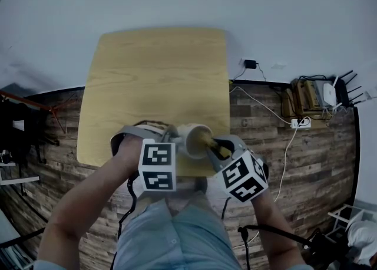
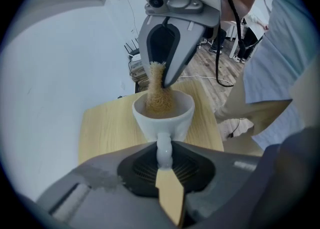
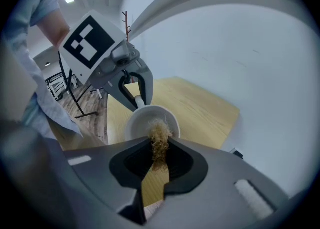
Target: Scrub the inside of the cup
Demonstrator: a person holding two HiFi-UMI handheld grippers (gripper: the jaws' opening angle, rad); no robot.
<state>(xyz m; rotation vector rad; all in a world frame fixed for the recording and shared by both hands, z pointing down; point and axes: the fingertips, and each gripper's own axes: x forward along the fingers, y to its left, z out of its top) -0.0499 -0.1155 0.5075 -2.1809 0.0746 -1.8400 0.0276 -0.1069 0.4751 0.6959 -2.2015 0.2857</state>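
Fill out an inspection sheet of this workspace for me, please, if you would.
Surface: wooden table.
Job's things: white cup, tan fibrous scrubber pushed inside it.
Clutter: nothing seen.
Grippers: left hand-held gripper shut on the cup's handle; right hand-held gripper shut on the scrubber.
Cables: white cable to a power strip, right of the table.
Surroundings: wood-plank floor, white wall, router by the wall.

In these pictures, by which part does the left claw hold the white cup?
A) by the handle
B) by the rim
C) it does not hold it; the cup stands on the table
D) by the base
A: in the left gripper view the left claw is shut on the handle of the white cup.
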